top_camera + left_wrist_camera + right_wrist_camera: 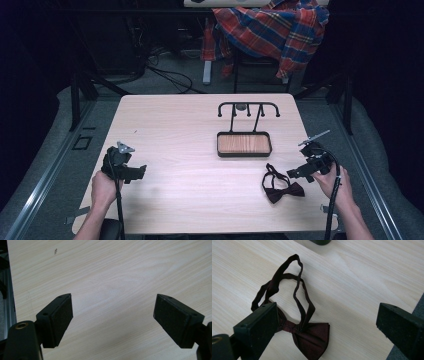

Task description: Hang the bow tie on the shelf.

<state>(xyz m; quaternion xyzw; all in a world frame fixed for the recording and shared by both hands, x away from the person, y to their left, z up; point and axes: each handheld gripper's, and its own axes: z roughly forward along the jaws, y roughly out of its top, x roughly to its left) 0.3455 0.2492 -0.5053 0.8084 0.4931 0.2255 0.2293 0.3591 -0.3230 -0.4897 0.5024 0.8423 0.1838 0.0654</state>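
My left tool [142, 171] idles wide open over bare desk [180, 130]. The bow tie [283, 187] lies flat near the front right edge (strap looped loose); my right tool [292, 173] hovers beside it, empty and agape, apparently ready to pick it up.

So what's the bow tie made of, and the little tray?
The bow tie looks like dark red woven cloth with a faint satin sheen; its strap lies in soft loops. The tray seems to have a wood-grain bottom inside a black rim, probably metal like its stand.

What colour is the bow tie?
Dark maroon; the bow tie shows best in the right gripper view.
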